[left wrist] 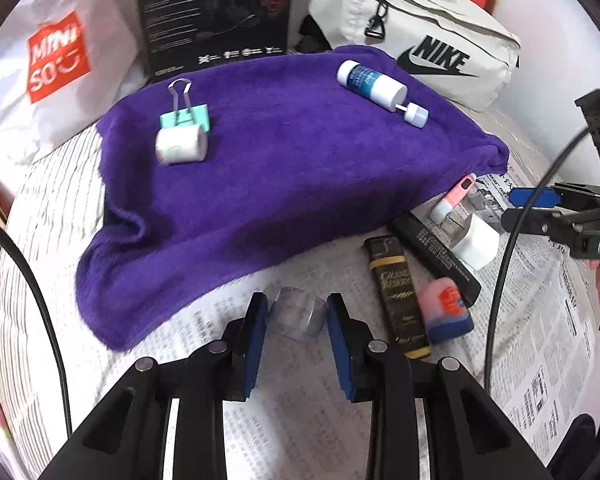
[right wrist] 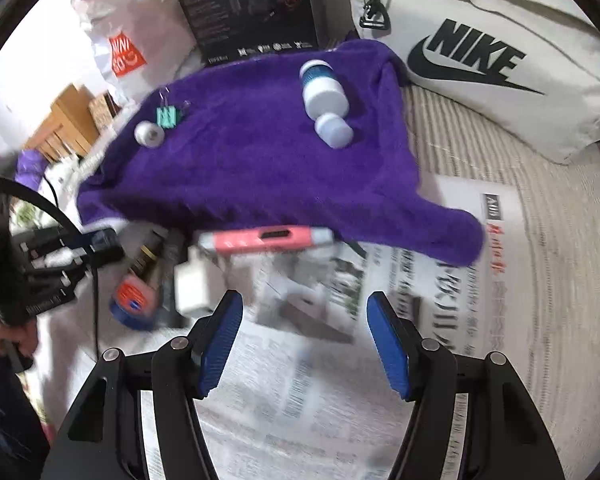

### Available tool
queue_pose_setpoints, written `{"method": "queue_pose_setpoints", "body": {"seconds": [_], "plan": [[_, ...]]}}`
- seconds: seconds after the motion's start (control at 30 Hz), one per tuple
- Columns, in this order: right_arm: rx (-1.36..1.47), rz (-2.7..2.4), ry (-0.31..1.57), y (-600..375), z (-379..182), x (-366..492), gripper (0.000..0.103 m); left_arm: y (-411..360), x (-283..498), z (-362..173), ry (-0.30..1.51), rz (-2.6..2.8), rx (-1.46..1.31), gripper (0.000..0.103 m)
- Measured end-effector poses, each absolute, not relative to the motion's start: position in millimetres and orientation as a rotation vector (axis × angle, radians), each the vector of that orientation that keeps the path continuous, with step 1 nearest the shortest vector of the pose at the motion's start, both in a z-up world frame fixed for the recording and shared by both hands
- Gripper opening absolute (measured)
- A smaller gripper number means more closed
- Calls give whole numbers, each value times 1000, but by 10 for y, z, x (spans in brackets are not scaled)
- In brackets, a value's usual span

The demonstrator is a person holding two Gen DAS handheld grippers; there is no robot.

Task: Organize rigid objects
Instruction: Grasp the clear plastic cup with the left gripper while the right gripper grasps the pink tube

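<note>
My left gripper (left wrist: 298, 305) is shut on a small clear plastic cylinder (left wrist: 294, 320), held just above the newspaper (left wrist: 260, 420) near the front edge of the purple towel (left wrist: 284, 168). On the towel lie a teal binder clip (left wrist: 186, 116), a white roll (left wrist: 181, 144) and a blue-and-white bottle (left wrist: 370, 82) with its cap off. My right gripper (right wrist: 305, 298) stands open over the newspaper (right wrist: 320, 400) with nothing between its fingers. A pink stick-shaped device (right wrist: 260, 238) lies ahead of it at the towel's edge.
Beside the towel lie a white charger (left wrist: 478, 246), a black tube (left wrist: 436, 252), a black-and-gold box (left wrist: 398, 300) and a pink-and-blue block (left wrist: 444, 312). A Nike bag (left wrist: 420, 36), a black carton (left wrist: 216, 12) and a Miniso bag (left wrist: 56, 60) line the back.
</note>
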State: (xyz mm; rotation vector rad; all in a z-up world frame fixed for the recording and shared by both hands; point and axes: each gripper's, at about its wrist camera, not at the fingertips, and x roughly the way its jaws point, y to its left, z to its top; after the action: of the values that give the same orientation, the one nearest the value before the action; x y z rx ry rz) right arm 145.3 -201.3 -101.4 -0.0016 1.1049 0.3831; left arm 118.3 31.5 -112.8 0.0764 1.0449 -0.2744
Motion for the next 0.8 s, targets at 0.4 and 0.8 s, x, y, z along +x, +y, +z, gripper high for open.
{"method": "queue_pose_setpoints", "body": {"seconds": [0.4,0.8], "plan": [[138,238,1161,-1814,-1093,1711,64,397,1136,-1141,1000,-304,32,29],[151,114,1159,-1619,-1131,1848,69,511,1107,-1147,962,-371,-19,29]]}}
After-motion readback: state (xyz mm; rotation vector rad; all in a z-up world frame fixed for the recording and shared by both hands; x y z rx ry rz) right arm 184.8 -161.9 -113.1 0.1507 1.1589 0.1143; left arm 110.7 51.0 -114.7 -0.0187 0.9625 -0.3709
